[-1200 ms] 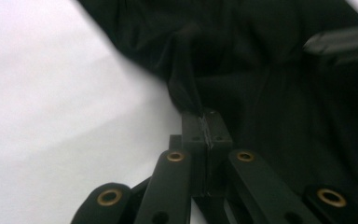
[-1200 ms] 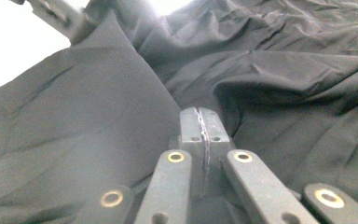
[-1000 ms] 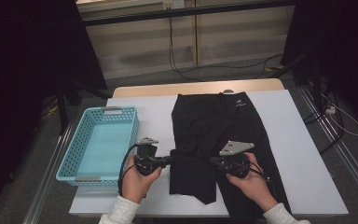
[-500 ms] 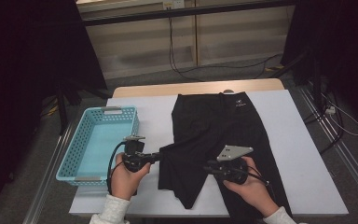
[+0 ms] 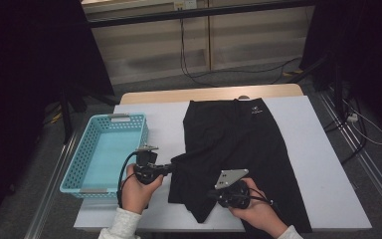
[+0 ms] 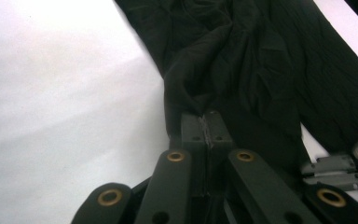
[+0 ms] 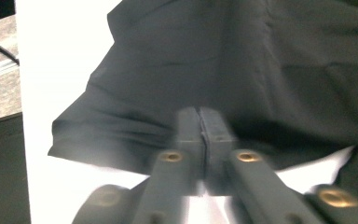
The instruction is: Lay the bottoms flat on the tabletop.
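A black garment (image 5: pixel 243 134) lies flat along the white table (image 5: pixel 318 164), its near left corner pulled out into a pointed flap. My left gripper (image 5: pixel 170 168) points right at that corner and is shut on a bunched fold of the garment (image 6: pixel 242 60), pinched at its tips (image 6: pixel 207 123). My right gripper (image 5: pixel 211 194) lies on the near part of the cloth and points left. Its jaws have just been closing and now meet (image 7: pixel 200 122) on a crease of the garment (image 7: pixel 242 60); this view is blurred.
A turquoise mesh basket (image 5: pixel 129 122) stands on the left part of the table, just beyond my left hand. The right gripper's body (image 6: pixel 340 163) shows at the lower right of the left gripper view. Cables run over the floor behind the table.
The garment's near left corner has been drawn leftward and now bunches into a flap. My right gripper has shifted left and toward the near edge. The left gripper has barely moved.
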